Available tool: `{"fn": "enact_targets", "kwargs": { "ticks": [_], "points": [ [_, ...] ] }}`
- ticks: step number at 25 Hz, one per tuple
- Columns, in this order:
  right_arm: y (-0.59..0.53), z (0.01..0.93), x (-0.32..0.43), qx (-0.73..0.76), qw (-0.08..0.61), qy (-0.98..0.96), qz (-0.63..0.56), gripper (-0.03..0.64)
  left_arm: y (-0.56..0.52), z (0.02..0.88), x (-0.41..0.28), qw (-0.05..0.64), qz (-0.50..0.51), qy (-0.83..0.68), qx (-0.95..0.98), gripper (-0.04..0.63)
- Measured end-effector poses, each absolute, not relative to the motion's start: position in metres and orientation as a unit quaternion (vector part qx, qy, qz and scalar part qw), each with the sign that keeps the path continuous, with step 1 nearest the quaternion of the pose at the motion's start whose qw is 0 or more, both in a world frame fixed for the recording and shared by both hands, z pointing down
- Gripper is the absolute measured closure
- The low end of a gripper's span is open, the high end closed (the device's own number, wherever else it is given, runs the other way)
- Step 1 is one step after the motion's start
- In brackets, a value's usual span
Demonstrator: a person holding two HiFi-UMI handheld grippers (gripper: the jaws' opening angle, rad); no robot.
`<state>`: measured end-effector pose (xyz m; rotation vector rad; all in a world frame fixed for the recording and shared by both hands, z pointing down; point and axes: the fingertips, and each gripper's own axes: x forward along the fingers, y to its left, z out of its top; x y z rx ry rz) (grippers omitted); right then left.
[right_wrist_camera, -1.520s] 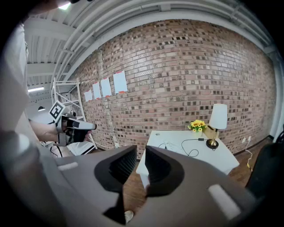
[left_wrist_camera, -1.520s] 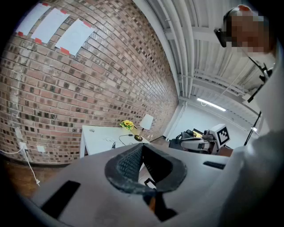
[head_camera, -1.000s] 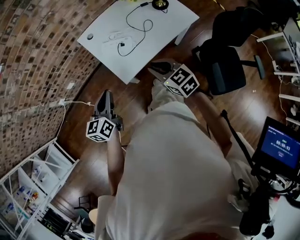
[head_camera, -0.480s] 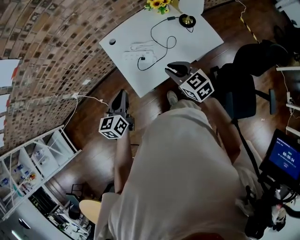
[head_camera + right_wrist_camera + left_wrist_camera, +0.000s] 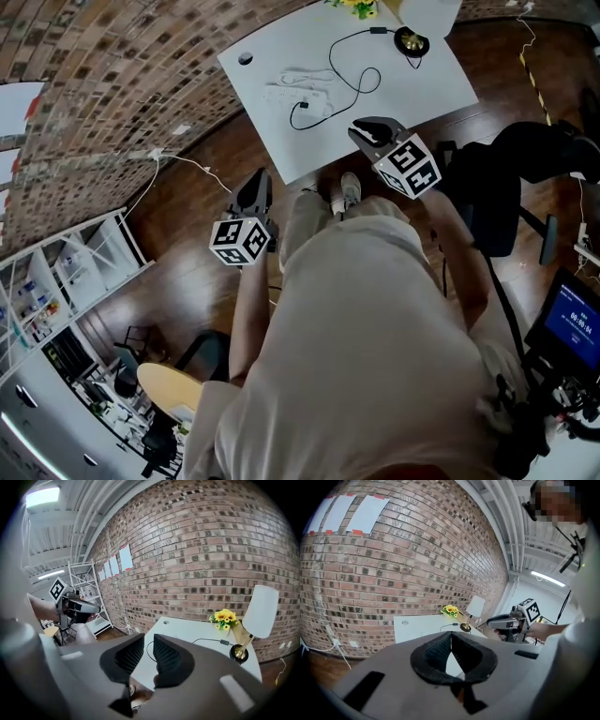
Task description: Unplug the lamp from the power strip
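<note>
A white table (image 5: pixel 422 84) stands against the brick wall. On it lies a white power strip (image 5: pixel 298 92), and a black cord (image 5: pixel 361 80) loops from it to the lamp (image 5: pixel 411 41) at the far corner. My left gripper (image 5: pixel 255 190) hangs over the wooden floor, short of the table, with its jaws shut and empty (image 5: pixel 451 637). My right gripper (image 5: pixel 371 129) is at the table's near edge, its jaws (image 5: pixel 149 641) a narrow gap apart with nothing between them. The lamp (image 5: pixel 259 605) and its cord (image 5: pixel 206 641) lie ahead of it.
Yellow flowers (image 5: pixel 224 617) stand beside the lamp. A black office chair (image 5: pixel 511 183) is right of the table. White shelves (image 5: pixel 66 281) stand at the left, and a white cable (image 5: pixel 187 161) runs from the wall. A monitor (image 5: pixel 574 323) sits lower right.
The person has walked closer to the table, so it now lies nearer both grippers. The right gripper has come up to the table's edge. Neither gripper's jaws changed.
</note>
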<state>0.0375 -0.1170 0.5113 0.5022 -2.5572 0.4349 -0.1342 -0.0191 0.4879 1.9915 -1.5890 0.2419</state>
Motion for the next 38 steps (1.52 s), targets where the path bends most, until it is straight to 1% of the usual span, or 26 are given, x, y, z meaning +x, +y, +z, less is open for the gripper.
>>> {"fn": "enact_targets", "kwargs": {
  "ticks": [8, 16, 21, 27, 38],
  "points": [
    [-0.126, 0.543, 0.015, 0.175, 0.278, -0.932, 0.15, 0.565, -0.025, 0.522, -0.149, 0.292, 0.144, -0.584, 0.744, 0.586],
    [-0.148, 0.572, -0.007, 0.191, 0.322, -0.916, 0.141, 0.549, -0.078, 0.561, -0.166, 0.301, 0.197, -0.534, 0.765, 0.584],
    [-0.165, 0.597, -0.027, 0.198, 0.348, -0.905, 0.144, 0.543, -0.12, 0.604, -0.172, 0.321, 0.243, -0.485, 0.776, 0.583],
    [-0.175, 0.642, -0.052, 0.187, 0.397, -0.889, 0.135, 0.529, -0.158, 0.658, -0.164, 0.334, 0.306, -0.42, 0.786, 0.589],
    [-0.19, 0.737, -0.09, 0.153, 0.466, -0.862, 0.124, 0.511, -0.186, 0.754, -0.163, 0.359, 0.409, -0.348, 0.764, 0.591]
  ]
}}
